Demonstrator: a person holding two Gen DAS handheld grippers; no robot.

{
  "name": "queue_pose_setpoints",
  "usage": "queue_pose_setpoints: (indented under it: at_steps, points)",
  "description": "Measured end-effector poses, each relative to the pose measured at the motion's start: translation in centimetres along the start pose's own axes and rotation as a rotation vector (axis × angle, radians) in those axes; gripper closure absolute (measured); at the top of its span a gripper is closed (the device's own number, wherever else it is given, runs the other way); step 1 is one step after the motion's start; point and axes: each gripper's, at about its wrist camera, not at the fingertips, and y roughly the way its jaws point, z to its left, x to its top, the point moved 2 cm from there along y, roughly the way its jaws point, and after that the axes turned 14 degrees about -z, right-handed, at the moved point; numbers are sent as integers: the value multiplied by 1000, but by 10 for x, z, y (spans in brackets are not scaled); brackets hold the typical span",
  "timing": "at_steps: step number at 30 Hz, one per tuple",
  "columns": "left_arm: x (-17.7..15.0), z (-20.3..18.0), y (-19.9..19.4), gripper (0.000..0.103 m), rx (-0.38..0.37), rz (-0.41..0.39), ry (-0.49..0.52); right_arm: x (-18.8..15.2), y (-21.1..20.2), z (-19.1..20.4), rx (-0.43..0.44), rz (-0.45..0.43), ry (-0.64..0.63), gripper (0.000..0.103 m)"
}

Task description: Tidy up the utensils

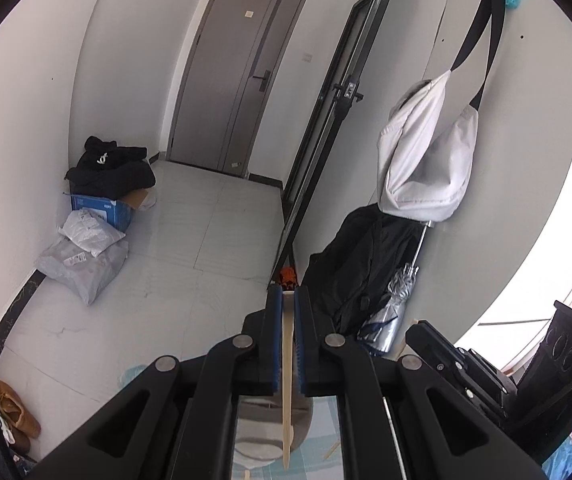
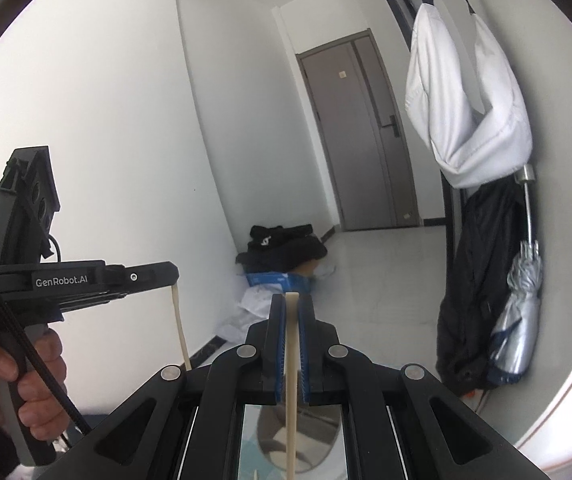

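1. In the left wrist view, the left gripper (image 1: 288, 300) points down a hallway. Its blue-padded fingers (image 1: 274, 340) are nearly closed, pinching a pale wooden utensil (image 1: 287, 380) that hangs down between them. Ahead stand a grey door (image 1: 229, 80), a white bag (image 1: 426, 152) hung on the wall, and a folded silver umbrella (image 1: 394, 304).

2. In the right wrist view, the right gripper (image 2: 290, 304) is nearly closed on a cream-coloured stick (image 2: 290, 360), whose tip rises just above the fingers (image 2: 277, 344). At left, the person's hand (image 2: 13, 384) holds the left gripper (image 2: 171, 280) side-on, with the wooden utensil (image 2: 179, 328) hanging from its tip.
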Motion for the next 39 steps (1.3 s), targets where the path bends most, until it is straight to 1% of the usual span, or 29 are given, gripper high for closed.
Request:
queue_pose_setpoints:
  at_steps: [2,7,12,16,19,21,26,28,36,37,39]
  points:
    - [4,2,11,100,12,-11,15,1,17,1,-1,-3,-45,98]
    - [6,13,38,100,2,-18,-3,0,55,-3,4,-14,-74,98]
    - [3,27,57,100,12,-30,-23,-6,77,-5,38,-29,-90,98]
    - [-7,42,74,100,0,-19,-67,-19,90,-8,28,-27,-117,98]
    - [-17,50,84,100,-11,-7,-93,-31,92,-10,32,-28,-113,98]
    - [-23,50,85,100,-29,-5,-92,-37,91,-10,41,-27,-112,97]
    - [-34,42,84,100,-56,-5,-11,-54,90,-13,64,15,-122,97]
    - [-39,41,84,100,-73,12,5,-61,87,-13,65,25,-122,97]
    - [-55,33,84,100,-76,101,56,-82,74,-16,82,87,-110,98]
    - [-55,34,83,100,-65,117,54,-86,74,-16,90,107,-101,98]
    - [-52,37,79,91,-41,132,36,-89,72,-15,103,131,-97,95]
